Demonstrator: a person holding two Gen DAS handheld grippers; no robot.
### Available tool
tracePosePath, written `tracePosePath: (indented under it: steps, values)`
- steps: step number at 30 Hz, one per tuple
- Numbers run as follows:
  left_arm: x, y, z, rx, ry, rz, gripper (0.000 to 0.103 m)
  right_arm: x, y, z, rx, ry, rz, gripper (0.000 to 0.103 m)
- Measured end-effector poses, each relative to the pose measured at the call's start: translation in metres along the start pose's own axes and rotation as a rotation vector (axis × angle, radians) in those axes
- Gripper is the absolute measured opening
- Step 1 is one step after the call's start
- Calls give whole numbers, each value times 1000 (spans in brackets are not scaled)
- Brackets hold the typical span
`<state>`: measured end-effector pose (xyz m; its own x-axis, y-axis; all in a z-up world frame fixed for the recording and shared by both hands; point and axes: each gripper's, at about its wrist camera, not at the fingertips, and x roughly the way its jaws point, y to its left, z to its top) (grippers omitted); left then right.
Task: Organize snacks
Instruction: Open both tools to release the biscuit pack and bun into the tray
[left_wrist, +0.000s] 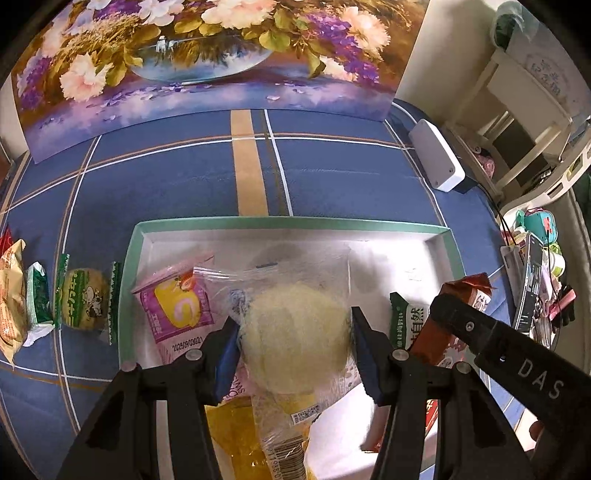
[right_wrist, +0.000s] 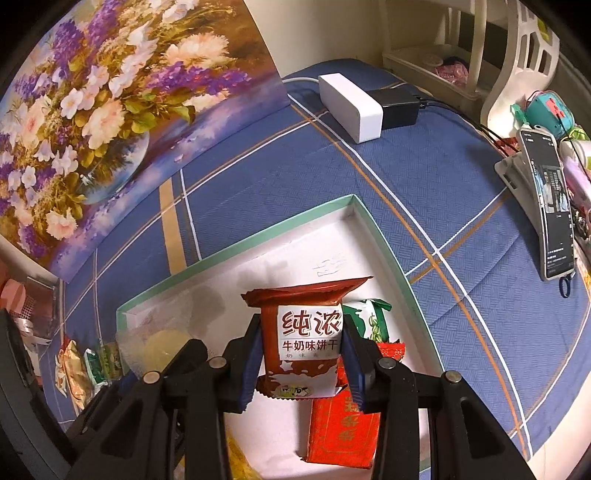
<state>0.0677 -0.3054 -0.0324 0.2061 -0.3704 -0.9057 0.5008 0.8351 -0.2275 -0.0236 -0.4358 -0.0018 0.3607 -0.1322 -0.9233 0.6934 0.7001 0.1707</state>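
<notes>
While both tools hang over the green-rimmed tray (left_wrist: 456, 254), you're mid-placement: two snacks in grip, neither set down. Your left tool (left_wrist: 295, 341) is closed on the clear-bagged pale round cake (left_wrist: 295, 336), pads pressing its sides at 9 and 3 o'clock, over the tray's middle; whether the bag's bottom touches the tray floor can't be told. Your right tool (right_wrist: 301, 356) is clamped on the brown milk-biscuit pack (right_wrist: 308, 339), held upright above the red packet (right_wrist: 341, 428) with the green-white packet (right_wrist: 371, 319) just behind it at 1 o'clock. Already in the tray: a pink swiss-roll pack (left_wrist: 177, 306) at 10 o'clock of the cake, and a yellow wrapper (left_wrist: 231, 439) under it at 6 o'clock. Still outside on the blue worktop (left_wrist: 332, 173), at the tray's 9 o'clock: a green-ended round biscuit pack (left_wrist: 85, 299), a green-white sachet (left_wrist: 37, 299), and an orange-gold bag (left_wrist: 11, 299). Next move, as a judgement: lower each item into bare tray floor toward 12 o'clock, release only once it's resting flat, then go for the three loose ones. Watch the cake, it looks soft, so don't squeeze harder. The biscuit pack may tip onto the red packet if dropped from height.
</notes>
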Motion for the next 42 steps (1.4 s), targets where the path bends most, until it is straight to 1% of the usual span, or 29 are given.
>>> tracePosePath:
  steps: [13, 17, 21, 25, 27, 28, 29, 30, 31, 34, 36, 37, 39, 40, 42]
  values:
    - [-21, 4, 4, -9, 10, 1, 57, -5, 0, 0, -6, -9, 0, 42]
    - [-27, 11, 5, -31, 23, 31, 58, -6, 0, 0, -5, -10, -2, 42]
    - [-32, 18, 7, -51, 11, 37, 58, -4, 1, 0, -8, -3, -4, 42]
    - [-34, 30, 8, -83, 9, 62, 58, -2, 1, -1, -6, 10, 9, 43]
    - [-33, 34, 8, -99, 12, 62, 58, -1, 2, -1, -10, 11, 2, 47]
    - [-33, 37, 8, -111, 12, 64, 59, -1, 2, -1, -10, 13, 1, 55]
    - [-32, 39, 8, -120, 11, 64, 62, -1, 2, -1, -10, 14, 2, 59]
    - [-33, 41, 8, -128, 10, 63, 68, -1, 2, -1, -11, 14, 2, 62]
    - [-33, 43, 8, -137, 7, 61, 70, 0, 2, -1, -15, 15, -1, 62]
    - [-35, 47, 9, -157, -1, 62, 70, 1, 4, -2, -24, 21, -5, 62]
    - [-35, 51, 9, -175, -7, 78, 72, 3, 5, -2, -32, 29, -10, 71]
    - [-36, 54, 9, -185, -12, 94, 74, 3, 5, -3, -38, 31, -10, 78]
    - [-35, 58, 8, -198, -23, 135, 96, 5, 7, -3, -52, 34, -16, 82]
    - [-35, 61, 7, -199, -35, 165, 98, 5, 8, -4, -59, 35, -23, 86]
    - [-34, 64, 7, -192, -48, 208, 98, 6, 9, -4, -70, 34, -31, 91]
